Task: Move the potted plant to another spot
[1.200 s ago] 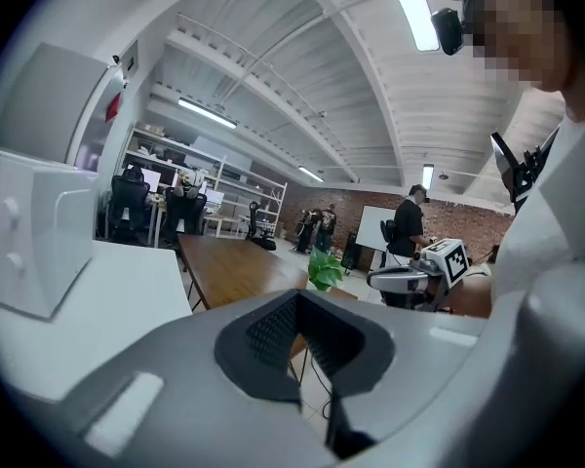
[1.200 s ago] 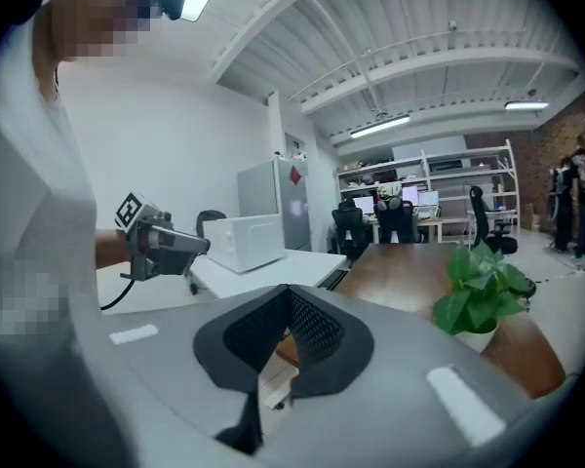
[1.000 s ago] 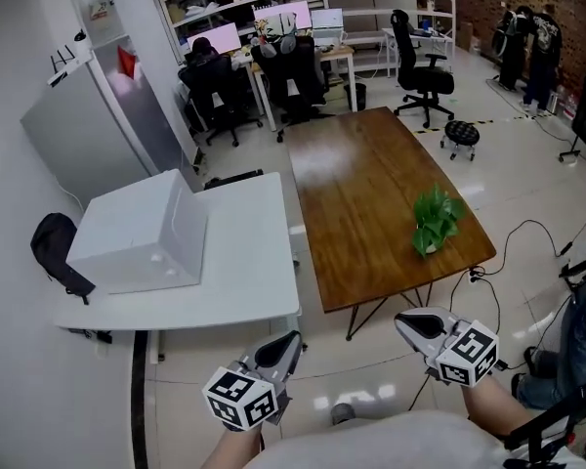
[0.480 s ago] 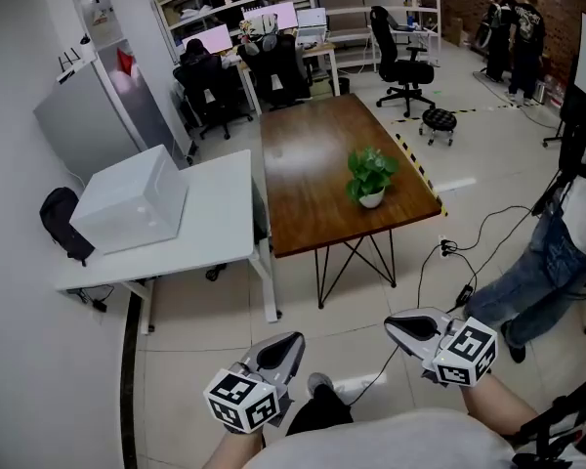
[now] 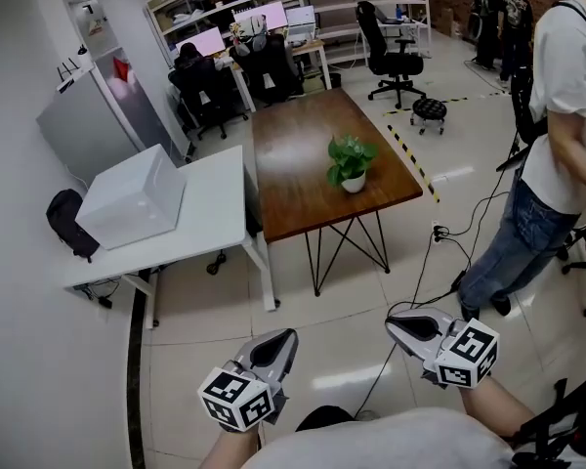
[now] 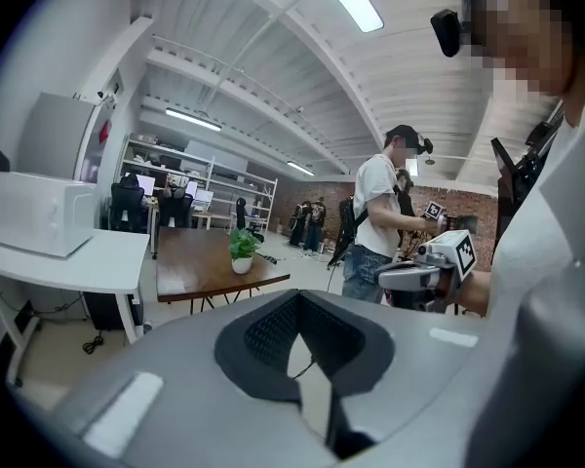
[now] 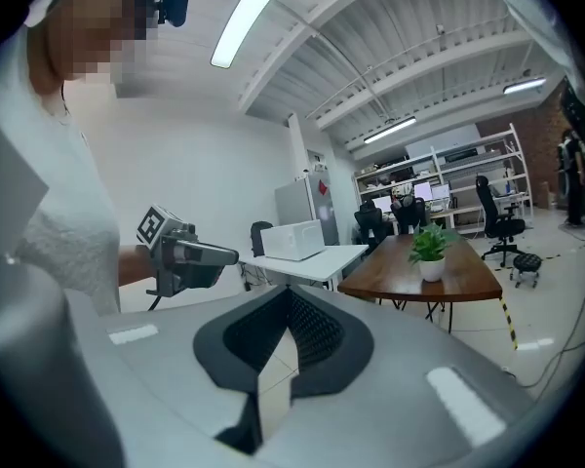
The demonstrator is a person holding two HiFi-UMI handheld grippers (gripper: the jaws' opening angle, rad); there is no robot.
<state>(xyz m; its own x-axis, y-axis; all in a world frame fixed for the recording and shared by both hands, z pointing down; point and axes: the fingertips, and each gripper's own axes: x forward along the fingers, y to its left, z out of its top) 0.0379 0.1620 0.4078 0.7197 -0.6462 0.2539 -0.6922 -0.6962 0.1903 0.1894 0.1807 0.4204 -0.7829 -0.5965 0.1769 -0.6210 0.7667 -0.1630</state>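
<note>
The potted plant (image 5: 351,161), green leaves in a small white pot, stands near the front right corner of the brown wooden table (image 5: 291,164). It shows small and far off in the left gripper view (image 6: 241,250) and in the right gripper view (image 7: 430,249). My left gripper (image 5: 282,341) and right gripper (image 5: 401,322) hang low over the tiled floor, well short of the table. Both are shut with nothing between the jaws (image 6: 299,305) (image 7: 288,296). Each gripper view also catches the other gripper off to the side, the right gripper (image 6: 424,272) and the left gripper (image 7: 191,254).
A white table (image 5: 212,234) carrying a white box (image 5: 129,201) adjoins the wooden table on the left. A person (image 5: 557,115) stands at the right, with cables (image 5: 439,272) across the floor. Office chairs and desks fill the back.
The view has drawn back from the tables, so the plant sits farther away and more to the left. A person has come into view at the right. Both grippers stay shut.
</note>
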